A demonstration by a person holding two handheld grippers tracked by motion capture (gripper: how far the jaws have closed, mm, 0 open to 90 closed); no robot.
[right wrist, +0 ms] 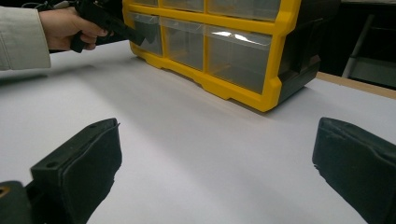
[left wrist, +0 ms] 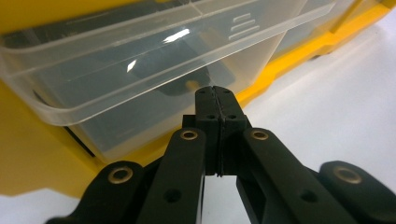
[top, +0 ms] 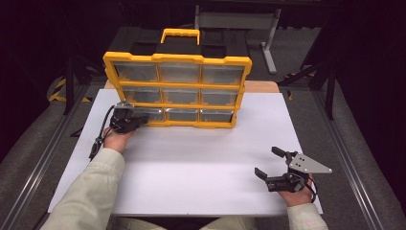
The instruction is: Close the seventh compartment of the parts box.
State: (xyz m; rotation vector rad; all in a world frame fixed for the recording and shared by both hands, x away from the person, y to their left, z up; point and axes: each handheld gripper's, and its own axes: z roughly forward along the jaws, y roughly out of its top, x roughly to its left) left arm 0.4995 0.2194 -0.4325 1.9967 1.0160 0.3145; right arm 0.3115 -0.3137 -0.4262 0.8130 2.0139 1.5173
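Drawer (left wrist: 140, 70), bottom-left of the yellow organiser (top: 177, 60), stands partly out; left gripper (left wrist: 217, 100) fingers shut, empty, just beside its front; right gripper (right wrist: 210, 172) wide open, idle; next, hook and pull.

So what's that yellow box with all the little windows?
It is a yellow plastic parts organizer with a black back and a yellow carry handle on top. It stands upright at the far side of the white table, showing nine clear drawers in three rows. The bottom-left drawer is pulled out a little, with the shut left gripper at its front.
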